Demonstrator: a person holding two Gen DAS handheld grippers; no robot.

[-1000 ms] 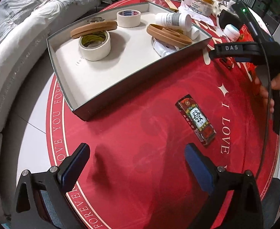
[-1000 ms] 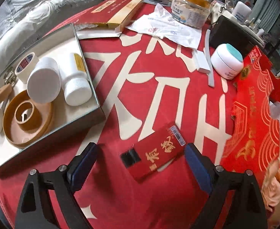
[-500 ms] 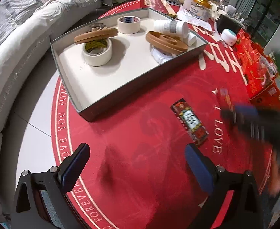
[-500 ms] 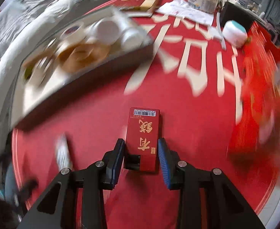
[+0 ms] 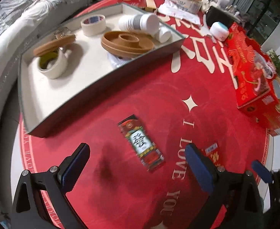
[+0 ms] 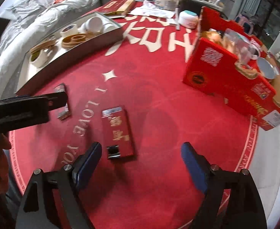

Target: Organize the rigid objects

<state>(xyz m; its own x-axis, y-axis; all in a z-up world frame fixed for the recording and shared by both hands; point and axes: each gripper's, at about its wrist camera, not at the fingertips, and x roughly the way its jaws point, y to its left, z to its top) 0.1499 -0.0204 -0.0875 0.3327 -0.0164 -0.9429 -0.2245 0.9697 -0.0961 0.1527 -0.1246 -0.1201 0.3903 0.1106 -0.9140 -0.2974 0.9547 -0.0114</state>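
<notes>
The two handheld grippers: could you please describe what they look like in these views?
Both look alike: the left gripper and the right gripper each have a black, triangular cut-out frame with silver bolts at the joints, and two fingers faced with dark blue pads. No cable, marking or sleeve is clearly visible now.

A round red tablecloth [image 6: 159,99] carries white lettering; a white-covered sofa [image 5: 25,19] stands beside it.

Bare red cloth on the desk [image 6: 159,99] leaves open passage between the tray [image 6: 94,38] on the left and the tall red carton [image 6: 225,80] on the right. 2 flat packs, the red one [image 6: 119,131] and the patterned one [image 5: 142,143], lie low in that lane, and the left gripper [image 6: 25,106] juts in from the left edge
</notes>
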